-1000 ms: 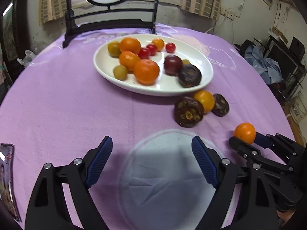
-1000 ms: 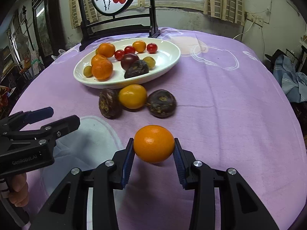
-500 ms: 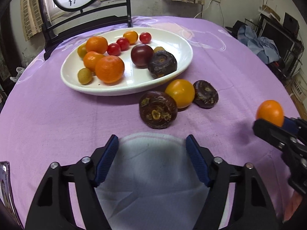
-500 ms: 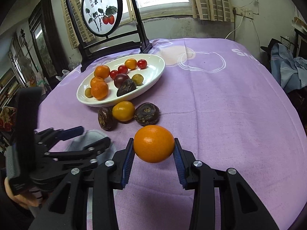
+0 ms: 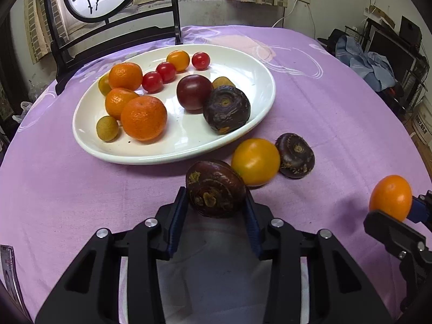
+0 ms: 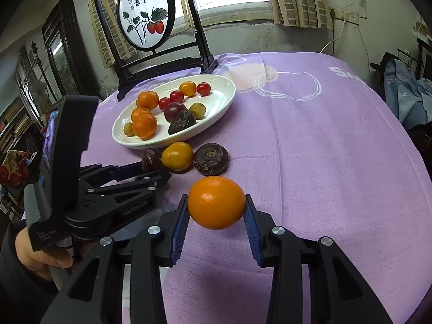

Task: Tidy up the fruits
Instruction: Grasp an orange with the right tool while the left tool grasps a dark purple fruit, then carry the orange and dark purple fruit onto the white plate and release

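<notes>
The left gripper has just been closing, and its blue pads now sit against both flanks of a dark chestnut that rests on the purple cloth just in front of the white plate. The grip looks made but shallow: the pads meet the chestnut near its back half, so most of it sticks out past the fingertips. The chestnut touches a yellow fruit, and a second chestnut lies just beyond that one.

The right gripper holds an orange squarely between narrow jaws, clear of the cloth and off to the right of the loose fruit.

To do this step well, the left hand should confirm a firm hold before lifting, then rise straight up so the chestnut does not drag against the yellow fruit and set it rolling. The chestnut's flattened, hard shape may twist between the pads if lifted at a tilt. The likely goal is the plate, where a free patch shows at the near middle, between the big orange and the chestnut already there; setting down low and releasing gently should stop it knocking its neighbours. The right hand does best to keep apart until the left is out of the way.
</notes>
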`<control>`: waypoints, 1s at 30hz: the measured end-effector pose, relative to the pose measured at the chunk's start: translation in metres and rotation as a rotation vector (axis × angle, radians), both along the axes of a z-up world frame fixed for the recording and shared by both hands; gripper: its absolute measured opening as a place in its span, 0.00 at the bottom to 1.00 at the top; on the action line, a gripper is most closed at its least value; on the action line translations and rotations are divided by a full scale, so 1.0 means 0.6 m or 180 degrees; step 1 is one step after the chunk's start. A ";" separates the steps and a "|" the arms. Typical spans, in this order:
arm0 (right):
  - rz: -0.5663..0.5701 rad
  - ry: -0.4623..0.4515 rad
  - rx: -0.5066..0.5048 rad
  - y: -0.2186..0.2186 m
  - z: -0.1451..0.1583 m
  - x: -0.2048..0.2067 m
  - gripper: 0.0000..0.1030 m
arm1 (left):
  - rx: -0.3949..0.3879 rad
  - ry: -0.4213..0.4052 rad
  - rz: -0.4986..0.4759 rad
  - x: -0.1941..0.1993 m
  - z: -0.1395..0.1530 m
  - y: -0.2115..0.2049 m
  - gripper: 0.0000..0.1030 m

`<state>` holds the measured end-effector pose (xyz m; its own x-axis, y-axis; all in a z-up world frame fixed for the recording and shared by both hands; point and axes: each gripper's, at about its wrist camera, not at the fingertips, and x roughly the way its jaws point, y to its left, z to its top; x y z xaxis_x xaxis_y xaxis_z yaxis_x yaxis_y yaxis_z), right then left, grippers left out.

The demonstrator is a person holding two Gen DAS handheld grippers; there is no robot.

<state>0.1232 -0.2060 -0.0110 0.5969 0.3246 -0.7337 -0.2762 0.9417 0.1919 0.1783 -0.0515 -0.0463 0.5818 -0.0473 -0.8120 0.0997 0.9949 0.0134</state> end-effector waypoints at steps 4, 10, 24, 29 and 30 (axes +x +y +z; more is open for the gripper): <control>0.0013 0.0004 -0.0022 0.002 -0.004 -0.001 0.39 | -0.0055 -0.0136 -0.0029 -0.022 0.027 0.006 0.38; 0.0069 -0.0015 -0.0085 0.013 -0.009 -0.003 0.39 | -0.0107 -0.0293 -0.0093 -0.075 0.065 0.029 0.38; 0.0343 -0.0353 0.0046 0.068 0.076 0.006 0.39 | -0.0258 -0.0417 0.0023 -0.090 0.140 0.124 0.38; 0.0480 -0.0508 -0.0087 0.117 0.114 0.063 0.39 | -0.0274 -0.0425 0.0122 -0.021 0.159 0.138 0.38; 0.0488 -0.0513 -0.0103 0.125 0.115 0.074 0.39 | -0.0263 -0.0432 0.0155 -0.006 0.160 0.141 0.38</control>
<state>0.1674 -0.1313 0.0583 0.6528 0.3983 -0.6443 -0.4413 0.8913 0.1039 0.1749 0.0332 0.0498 0.6891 -0.0797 -0.7203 0.0543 0.9968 -0.0584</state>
